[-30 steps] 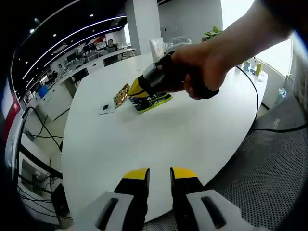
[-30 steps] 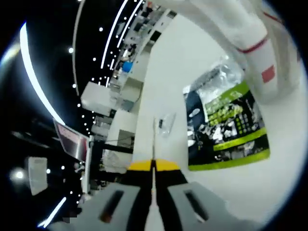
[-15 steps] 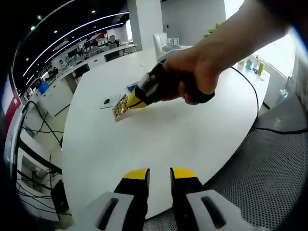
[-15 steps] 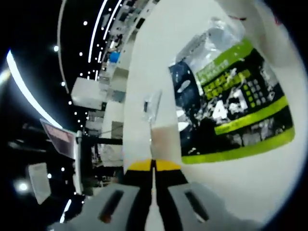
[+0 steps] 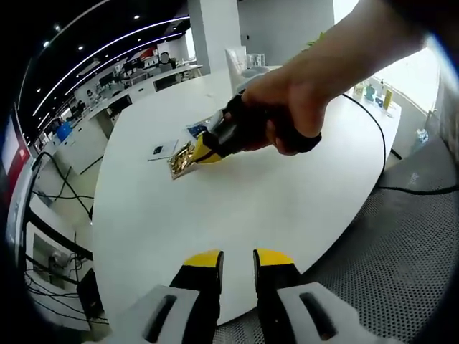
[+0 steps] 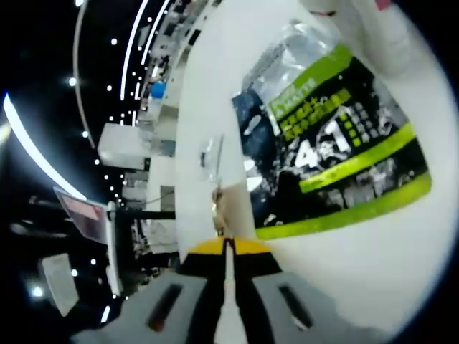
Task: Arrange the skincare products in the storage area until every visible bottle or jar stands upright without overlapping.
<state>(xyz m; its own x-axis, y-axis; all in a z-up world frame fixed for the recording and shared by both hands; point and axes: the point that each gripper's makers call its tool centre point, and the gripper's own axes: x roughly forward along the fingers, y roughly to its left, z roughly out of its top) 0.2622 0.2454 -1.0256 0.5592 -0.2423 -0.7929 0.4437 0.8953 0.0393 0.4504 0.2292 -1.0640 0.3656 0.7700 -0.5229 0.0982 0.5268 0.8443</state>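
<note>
Right now the left gripper (image 5: 237, 259) hangs over the near edge of a big white table (image 5: 237, 208), its yellow-tipped jaws a little apart with nothing between them. Ahead of it, well out over the tabletop, a hand (image 5: 297, 107) holds the right gripper (image 5: 188, 156) with its jaws pointed down and to the left, the tip at a gold packet (image 5: 181, 159) that lies flat on the table. Whether the packet is actually pinched there I cannot tell. Just past that tip sits a small clear sachet (image 5: 159, 150), and farther back near the far edge stand some clear containers (image 5: 240, 61) (too small to make out what they are).

From the right gripper view, the right gripper (image 6: 226, 247) has its jaws pressed together, with a thin pale edge showing in the seam between them. Just beyond and to the right of its tip lies a flat pouch (image 6: 330, 154), black and silver with green bands, close to the jaws. Straight ahead of the tip is the clear sachet (image 6: 212, 154), and a white bottle with a red band (image 6: 358, 21) lies at the upper right, past the pouch.
</note>
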